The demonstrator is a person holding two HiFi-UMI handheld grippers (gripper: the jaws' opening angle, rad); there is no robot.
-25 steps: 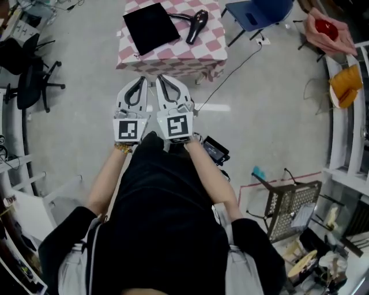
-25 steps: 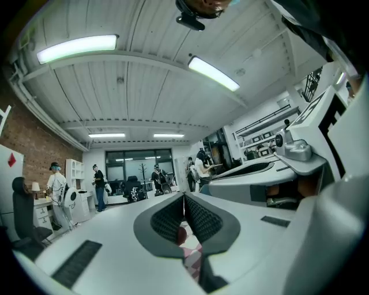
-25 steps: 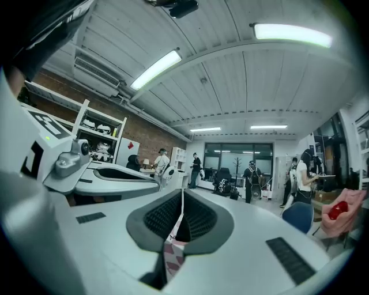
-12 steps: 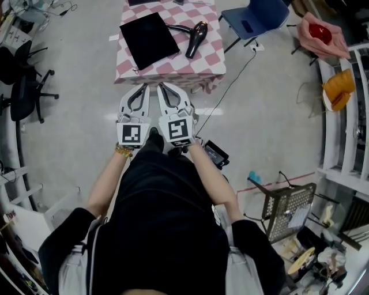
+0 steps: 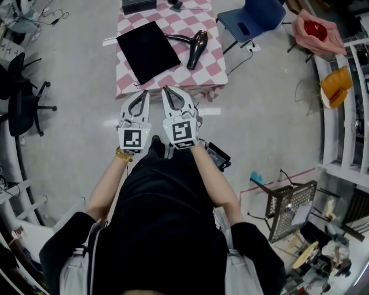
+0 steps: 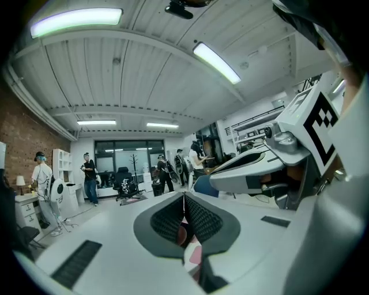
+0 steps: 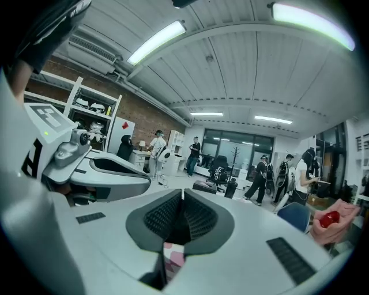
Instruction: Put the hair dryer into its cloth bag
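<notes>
In the head view a black cloth bag (image 5: 149, 50) lies flat on a small table with a pink-and-white checked cloth (image 5: 202, 72). A black hair dryer (image 5: 196, 48) lies to its right, handle toward the bag. Both grippers are held side by side just short of the table's near edge, pointing at it. The left gripper (image 5: 143, 92) and the right gripper (image 5: 165, 89) are shut with nothing between the jaws. In the left gripper view the left gripper (image 6: 184, 196) has its pads together; the right gripper view shows the right gripper (image 7: 183, 194) the same way, checked cloth showing below.
A blue chair (image 5: 253, 17) stands right of the table with a cable running over the floor. Black office chairs (image 5: 23, 98) stand at the left, a wire rack (image 5: 291, 207) and shelving at the right. Several people stand far off in the room.
Both grippers have come nearer to the table, still side by side and shut. The table with the bag and dryer sits lower in the head view than before.
</notes>
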